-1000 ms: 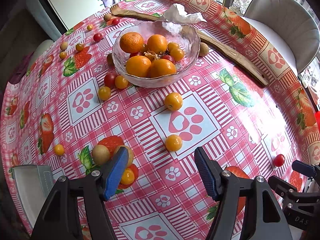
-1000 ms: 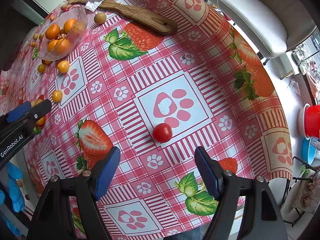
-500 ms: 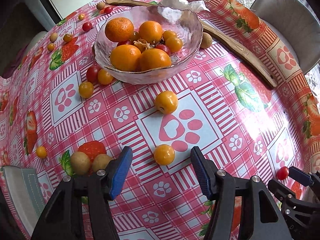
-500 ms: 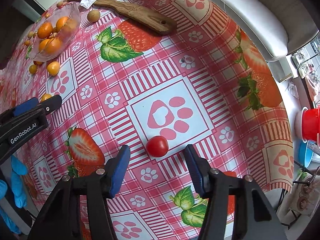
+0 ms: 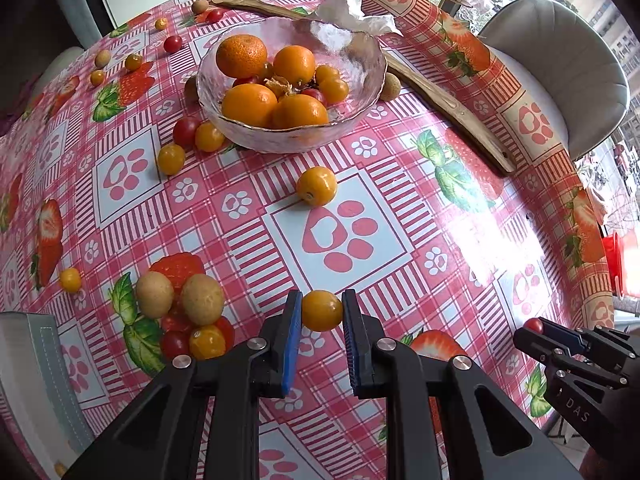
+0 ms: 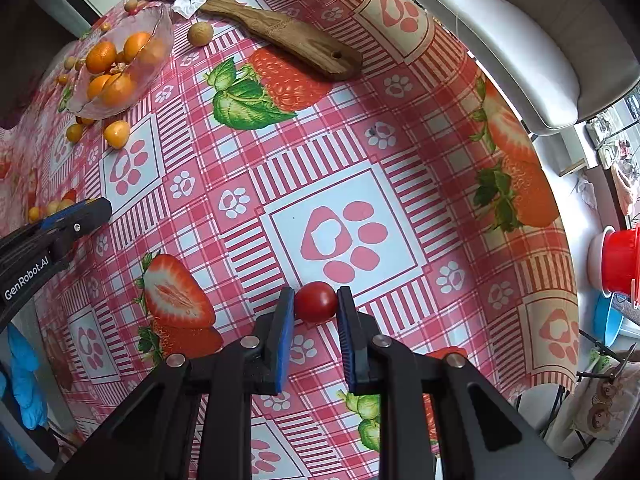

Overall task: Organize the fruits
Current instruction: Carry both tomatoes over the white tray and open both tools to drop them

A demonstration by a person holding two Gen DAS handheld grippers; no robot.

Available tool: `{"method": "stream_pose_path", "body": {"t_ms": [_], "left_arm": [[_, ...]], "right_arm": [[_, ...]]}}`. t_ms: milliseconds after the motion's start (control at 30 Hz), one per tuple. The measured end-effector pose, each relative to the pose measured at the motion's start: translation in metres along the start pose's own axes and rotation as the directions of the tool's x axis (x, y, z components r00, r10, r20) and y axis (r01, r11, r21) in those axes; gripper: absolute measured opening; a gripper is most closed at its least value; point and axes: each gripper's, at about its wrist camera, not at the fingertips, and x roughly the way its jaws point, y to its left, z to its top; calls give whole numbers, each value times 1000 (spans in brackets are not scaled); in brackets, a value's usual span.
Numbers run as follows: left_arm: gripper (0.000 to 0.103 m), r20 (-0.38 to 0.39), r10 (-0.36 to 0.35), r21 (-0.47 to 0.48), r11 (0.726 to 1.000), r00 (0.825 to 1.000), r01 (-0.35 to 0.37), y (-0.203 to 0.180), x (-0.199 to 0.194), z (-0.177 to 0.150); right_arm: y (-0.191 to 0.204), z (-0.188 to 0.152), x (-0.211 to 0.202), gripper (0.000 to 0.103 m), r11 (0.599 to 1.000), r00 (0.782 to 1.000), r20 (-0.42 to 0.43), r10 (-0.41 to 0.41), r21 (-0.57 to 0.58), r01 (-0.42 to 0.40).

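In the left wrist view a small yellow-orange fruit (image 5: 322, 311) lies on the tablecloth. My left gripper (image 5: 320, 300) is closing on it, both blue pads pressing its sides. The right wrist view shows a red cherry tomato (image 6: 316, 303) with my right gripper (image 6: 315, 295) closing on it, pads touching both sides. A glass bowl (image 5: 376, 60) at the back holds oranges and small fruits. Another yellow-orange fruit (image 5: 317, 185) sits between the bowl and my left gripper.
Loose fruits (image 5: 188, 312) cluster left of my left gripper, and more lie left of the bowl. A long wooden board (image 5: 448, 100) and crumpled tissue (image 5: 352, 12) lie behind the bowl. A grey chair (image 6: 520, 40) stands at the table's right edge, with a red container (image 6: 620, 260) beyond it.
Both grippers went from wide open to closed on their fruits. The left one moved forward over the yellow-orange fruit; the right one closed in on the tomato.
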Motion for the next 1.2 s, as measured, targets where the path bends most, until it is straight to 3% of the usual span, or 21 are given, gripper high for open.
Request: {"method": "stream_pose_path", "body": {"t_ms": [333,700,933,1200], "left_arm": [[21,-5,-11,-63,998,1000,11,28,-35,-47],[21,17,24,-157,987,1000,-21,71,-74,-92],[21,46,58,-241,970,997,-46,109,-92,-112],[21,58,124,-354,930,991,-96,174,-112,-144]], "right_arm": [[16,-15,-23,23,998,998,-7,66,-19,-66],[67,-26,-38,23,990,995,-5,99,-105,-99],[122,-29,-45,23,972,993,-7,122,-202,-121],[208,-31,-55,23,923,987,-18,161,-350,-157]]}}
